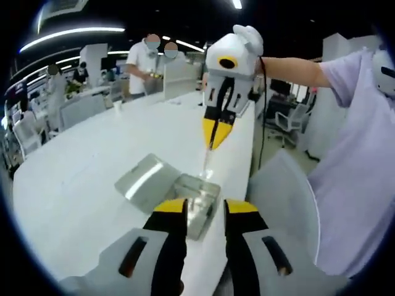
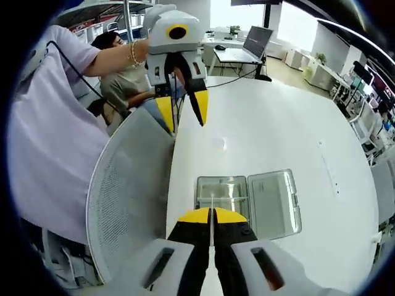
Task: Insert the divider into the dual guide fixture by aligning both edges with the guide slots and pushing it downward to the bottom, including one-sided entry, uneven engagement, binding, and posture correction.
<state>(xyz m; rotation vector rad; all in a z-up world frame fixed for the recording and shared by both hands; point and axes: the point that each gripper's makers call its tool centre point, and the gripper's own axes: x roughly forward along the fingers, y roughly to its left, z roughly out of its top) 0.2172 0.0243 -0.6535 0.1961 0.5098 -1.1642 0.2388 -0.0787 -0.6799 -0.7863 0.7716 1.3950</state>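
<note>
Now the right tongs [image 2: 212,217] pinch the divider [image 2: 212,206] above the fixture [image 2: 223,192].
Seen in the right gripper view, the thin clear divider stands edge-on between the closed yellow tips at lower centre; the left tongs [image 2: 183,106] hang open, holding nothing, at upper left. In the left gripper view, the left tongs [image 1: 205,213] stand apart at the bottom, with the clear fixture [image 1: 197,203] just beyond, its lid [image 1: 144,180] open on the white worktop [image 1: 86,185], and the right tongs [image 1: 216,134] hold the divider [image 1: 205,161] above it.
</note>
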